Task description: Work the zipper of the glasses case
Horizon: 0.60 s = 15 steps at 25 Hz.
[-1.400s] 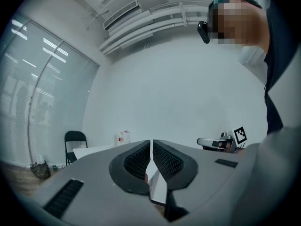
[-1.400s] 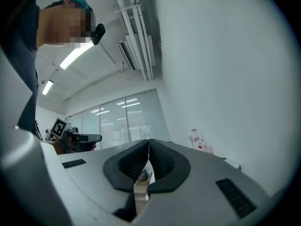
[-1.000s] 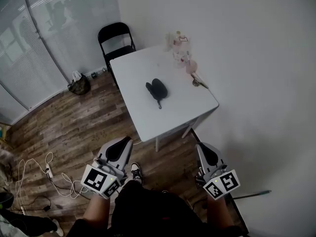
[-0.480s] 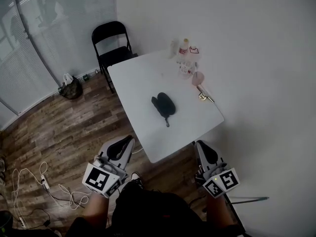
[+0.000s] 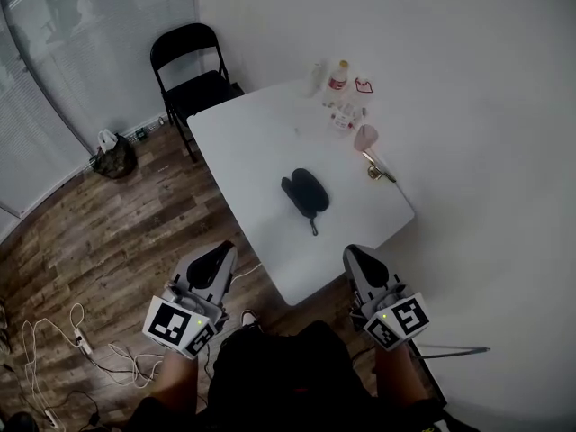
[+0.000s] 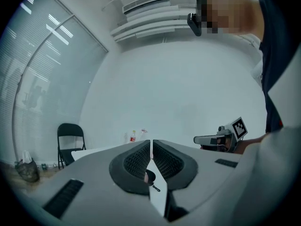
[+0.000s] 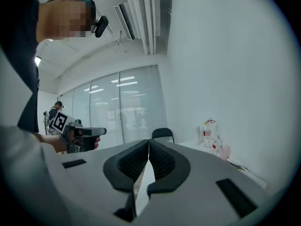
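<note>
The glasses case point(image 5: 304, 192) lies on the white table point(image 5: 247, 138), nearer to the person's end than to the far end. It is dark and oval, and its pull cord points toward the near edge. Whether the zipper is closed, I cannot tell.

The left gripper point(image 5: 216, 256) and the right gripper point(image 5: 354, 254) are both in front of the table, over the wooden floor point(image 5: 117, 232), one at each side of the near corner. Neither touches the table or the case. In each gripper view the two jaws are pressed together at the tips and nothing is held between them. In the left gripper view the case shows small through the gap under the jaws, well apart from them.

At the far end of the table stand some bottles point(image 5: 337, 74) and small items by the wall. A black chair point(image 5: 187, 61) stands behind the table. Cables point(image 5: 54, 345) lie on the floor at the left.
</note>
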{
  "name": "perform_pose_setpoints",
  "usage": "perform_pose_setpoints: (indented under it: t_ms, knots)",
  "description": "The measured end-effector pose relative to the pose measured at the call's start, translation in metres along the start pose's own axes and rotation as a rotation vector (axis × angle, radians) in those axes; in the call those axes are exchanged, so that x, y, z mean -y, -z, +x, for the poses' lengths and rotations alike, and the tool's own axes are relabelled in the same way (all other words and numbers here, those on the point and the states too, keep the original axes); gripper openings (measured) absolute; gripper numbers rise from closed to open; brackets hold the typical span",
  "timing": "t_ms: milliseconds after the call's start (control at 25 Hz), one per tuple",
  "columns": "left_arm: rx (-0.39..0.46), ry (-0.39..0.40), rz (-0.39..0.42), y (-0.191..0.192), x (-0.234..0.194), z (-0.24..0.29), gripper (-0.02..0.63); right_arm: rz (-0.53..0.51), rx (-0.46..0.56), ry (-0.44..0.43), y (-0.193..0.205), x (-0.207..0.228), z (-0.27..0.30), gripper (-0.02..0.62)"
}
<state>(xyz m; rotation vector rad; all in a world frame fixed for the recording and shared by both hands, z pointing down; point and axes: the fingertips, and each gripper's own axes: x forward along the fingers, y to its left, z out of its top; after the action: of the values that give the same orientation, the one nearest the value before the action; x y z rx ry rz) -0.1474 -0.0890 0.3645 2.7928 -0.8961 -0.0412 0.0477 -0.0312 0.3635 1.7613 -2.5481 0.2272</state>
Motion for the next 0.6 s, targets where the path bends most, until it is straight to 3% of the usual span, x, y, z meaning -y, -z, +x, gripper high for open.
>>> perform_pose_setpoints:
  t_ms: [200, 400, 600]
  knots:
    - [-0.028, -0.008, -0.004, 0.01, -0.006, 0.022, 0.037, 0.019, -0.028, -0.025, 0.012, 0.022, 0.017, 0.019]
    - [-0.034, -0.101, -0.015, 0.004, -0.011, 0.037, 0.038, 0.034, -0.024, -0.072, 0.01, 0.059, 0.036, 0.02]
    - [-0.037, -0.153, -0.021, 0.006, 0.013, 0.074, 0.038, 0.027, -0.012, -0.137, 0.011, 0.103, 0.039, 0.02]
